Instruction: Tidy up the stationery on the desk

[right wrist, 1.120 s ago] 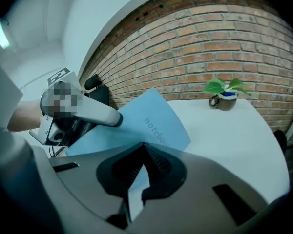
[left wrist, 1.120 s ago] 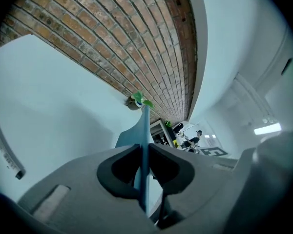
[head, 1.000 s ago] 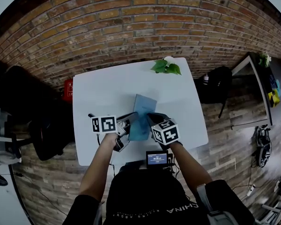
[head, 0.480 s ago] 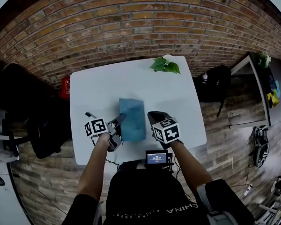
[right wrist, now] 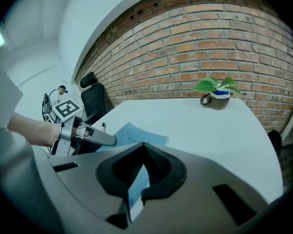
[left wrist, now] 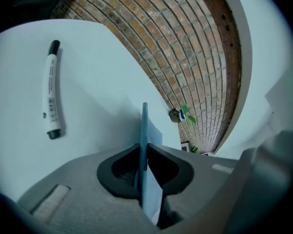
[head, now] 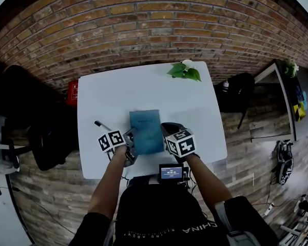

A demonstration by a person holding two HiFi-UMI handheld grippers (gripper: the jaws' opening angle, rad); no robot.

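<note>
An office-like workroom: a white desk (head: 102,101) stands against a brick wall (head: 143,29); a black office chair (head: 20,106) sits beside it; a potted plant (head: 184,70) tops the desk; the plank floor (head: 246,152) is wooden.

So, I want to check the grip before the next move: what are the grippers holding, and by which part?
Both hold the blue notebook. The left gripper clamps its left edge and the right gripper clamps its right edge.
</note>
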